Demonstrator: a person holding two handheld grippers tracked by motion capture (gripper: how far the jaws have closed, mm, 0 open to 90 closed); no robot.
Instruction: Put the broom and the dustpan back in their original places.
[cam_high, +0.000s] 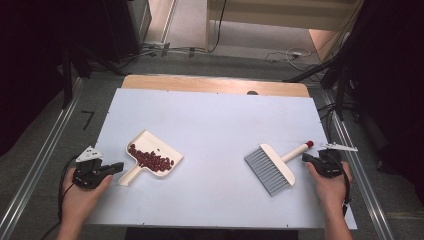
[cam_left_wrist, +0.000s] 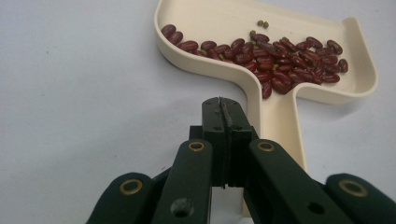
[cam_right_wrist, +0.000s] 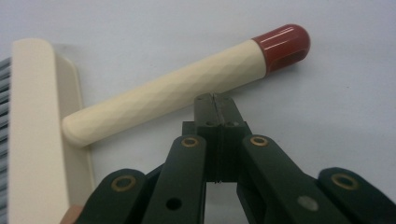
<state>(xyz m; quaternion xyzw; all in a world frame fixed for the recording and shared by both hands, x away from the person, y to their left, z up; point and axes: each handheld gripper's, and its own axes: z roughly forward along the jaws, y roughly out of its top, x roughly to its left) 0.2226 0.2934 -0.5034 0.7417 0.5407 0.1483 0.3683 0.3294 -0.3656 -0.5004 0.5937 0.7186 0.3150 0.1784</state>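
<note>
The right gripper view cut off the brush (cam_right_wrist: 42, 130) head at its left edge, and the left gripper's (cam_left_wrist: 223, 105) closed fingers (cam_left_wrist: 212, 140) hid part of the dustpan (cam_left_wrist: 280, 121) handle.

White sheet (cam_high: 210, 125) over wood table (cam_high: 200, 84); cables (cam_high: 280, 55) on floor beyond; metal rails (cam_high: 40, 160) at sides

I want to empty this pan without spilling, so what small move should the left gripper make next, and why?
Probably open the left gripper and ease it forward around the dustpan handle. Its jaws are shut and empty, just short of the handle and beside it, so it cannot lift yet. The red beans lie heaped in the dustpan, so take a level, firm hold first.
</note>
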